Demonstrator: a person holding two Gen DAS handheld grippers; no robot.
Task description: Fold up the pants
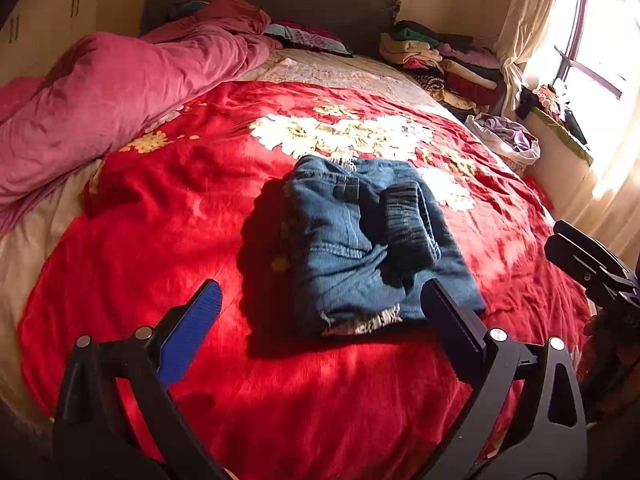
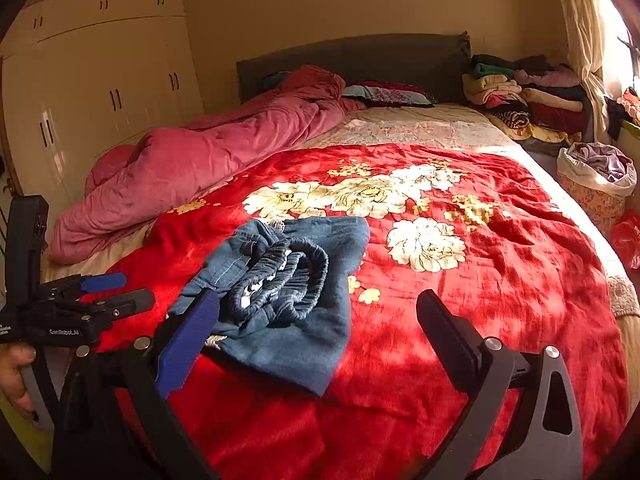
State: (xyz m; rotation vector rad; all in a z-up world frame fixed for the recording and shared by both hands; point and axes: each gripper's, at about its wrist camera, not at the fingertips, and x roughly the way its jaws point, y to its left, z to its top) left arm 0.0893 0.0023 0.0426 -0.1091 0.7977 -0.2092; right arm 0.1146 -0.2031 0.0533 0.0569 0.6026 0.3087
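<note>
Blue denim pants (image 1: 360,240) lie folded into a compact bundle on the red flowered blanket (image 1: 200,208), the elastic waistband on top. They also show in the right wrist view (image 2: 296,300). My left gripper (image 1: 324,308) is open and empty, held just in front of the bundle's near edge. My right gripper (image 2: 320,312) is open and empty, above the blanket at the bundle's right side. The right gripper also shows at the right edge of the left wrist view (image 1: 580,256), and the left gripper at the left edge of the right wrist view (image 2: 116,292).
A crumpled pink duvet (image 1: 120,92) lies along the bed's left side. Stacked folded clothes (image 1: 440,60) sit at the head on the right. A laundry basket (image 2: 596,184) stands beside the bed under the window. Wardrobes (image 2: 100,80) line the left wall.
</note>
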